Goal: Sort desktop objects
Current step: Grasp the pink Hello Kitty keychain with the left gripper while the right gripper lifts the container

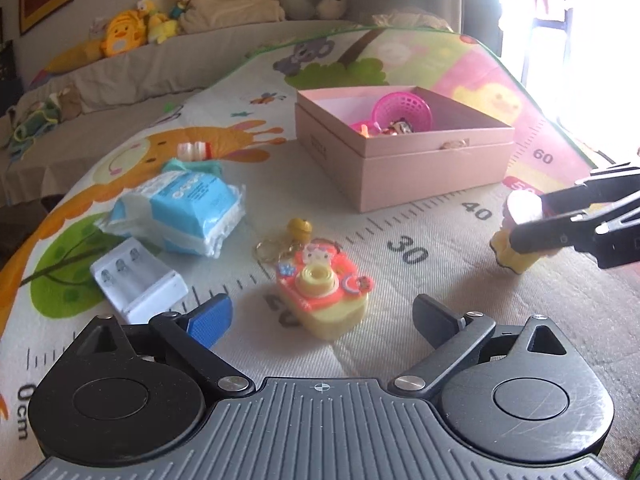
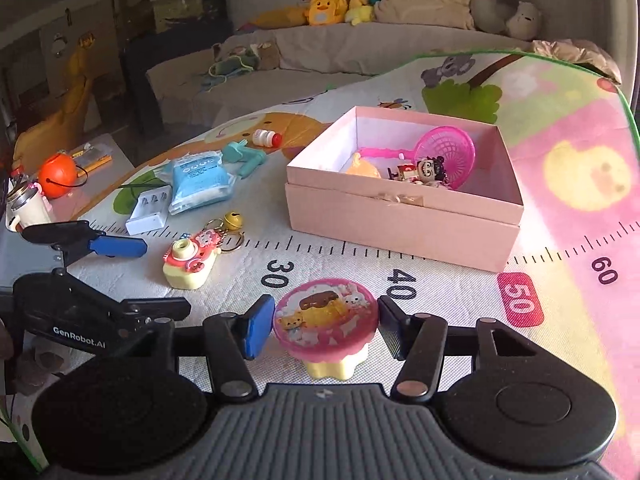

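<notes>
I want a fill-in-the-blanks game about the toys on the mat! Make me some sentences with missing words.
1. The pink box has its lid off, and the net scoop inside it is coloured ____.
2. The toy camera lies in front of the ____ gripper.
3. The right gripper has a finger on each side of the pudding toy, whose lid is round and ____.
4. The little bell by the camera is ____.

Missing words: pink; left; pink; yellow
</notes>
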The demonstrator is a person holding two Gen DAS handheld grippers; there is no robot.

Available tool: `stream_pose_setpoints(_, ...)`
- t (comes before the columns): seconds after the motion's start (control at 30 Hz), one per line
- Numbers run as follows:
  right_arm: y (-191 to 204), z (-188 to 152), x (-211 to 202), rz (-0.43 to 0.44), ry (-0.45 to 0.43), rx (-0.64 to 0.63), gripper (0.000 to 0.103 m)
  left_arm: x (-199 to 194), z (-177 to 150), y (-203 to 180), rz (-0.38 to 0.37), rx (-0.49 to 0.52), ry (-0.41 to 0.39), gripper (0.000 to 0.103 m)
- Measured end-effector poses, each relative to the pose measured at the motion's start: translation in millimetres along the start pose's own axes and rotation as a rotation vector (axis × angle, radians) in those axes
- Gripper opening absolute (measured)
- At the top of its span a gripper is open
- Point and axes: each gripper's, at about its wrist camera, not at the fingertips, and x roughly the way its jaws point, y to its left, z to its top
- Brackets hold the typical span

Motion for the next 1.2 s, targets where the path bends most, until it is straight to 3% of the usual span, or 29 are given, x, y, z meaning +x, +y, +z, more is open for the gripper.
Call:
stream_pose_setpoints(0.1,-4.5,-4.5,-0.4,0.013,-0.002,0.020,0.056,13.6,8.9,1.1,-0.008,-0.009,0.020,0.100)
stream_pose_setpoints(0.17,-7.0,-6.5,-2.2,0.013,-0.007,0.026,0.059,18.8,9.9,0.4,-0.058,-0.040,0.043,0.100)
stream_pose_setpoints(0.2,-8.5,-7.4,-3.9,0.008,-0.016,0.030,0.063,18.5,8.6,-2.4,-0.098,-0.054,0.049,0.100)
stream_pose_setpoints(0.27,-14.1,-9.0,-8.9,-0.005,-0.048,0.047,0.084,13.5,5.6,-10.6,-0.176,-0.062,0.052,0.101)
stream_pose_setpoints(0.4,-28.6,-10.5,-12.7,-0.032,-0.069,0.109,0.088,-2.1,-0.2,-33.1,-0.337,-0.009,0.046,0.101)
stream_pose_setpoints(0.43,-31.3,-11.3,-12.8,-0.038,-0.069,0.120,0.088,-6.8,-0.8,-38.6,-0.328,0.023,0.022,0.101)
stream_pose_setpoints(0.53,-36.9,-15.6,-13.2,-0.051,-0.067,0.132,0.088,-10.9,-0.2,-52.2,-0.167,0.139,-0.044,0.101)
stream_pose_setpoints(0.6,-37.9,-17.9,-12.9,-0.053,-0.062,0.136,0.088,-2.0,2.2,-52.0,-0.069,0.171,-0.032,0.101)
stream_pose_setpoints(0.67,-37.7,-19.7,-13.0,-0.055,-0.061,0.135,0.088,11.0,6.4,-45.5,-0.020,0.144,0.014,0.101)
stream_pose_setpoints(0.77,-37.4,-20.4,-14.0,-0.057,-0.066,0.130,0.088,25.1,12.0,-36.5,0.002,0.084,0.061,0.098)
stream_pose_setpoints(0.87,-35.2,-20.3,-14.5,-0.051,-0.072,0.120,0.090,31.7,16.0,-31.4,-0.010,0.026,0.081,0.086)
stream_pose_setpoints(0.9,-33.9,-20.3,-14.1,-0.049,-0.073,0.116,0.091,32.4,16.9,-30.8,-0.015,0.010,0.083,0.081)
stream_pose_setpoints(0.93,-32.1,-20.2,-13.5,-0.044,-0.072,0.109,0.091,31.4,17.3,-31.0,-0.013,0.002,0.078,0.068)
stream_pose_setpoints(0.97,-30.0,-20.0,-12.7,-0.041,-0.071,0.100,0.091,28.6,17.4,-32.7,-0.006,0.006,0.072,0.061)
stream_pose_setpoints(1.2,-8.5,-13.3,-4.8,-0.038,-0.066,-0.004,0.091,-6.5,-5.1,-40.0,0.066,0.070,0.079,0.062)
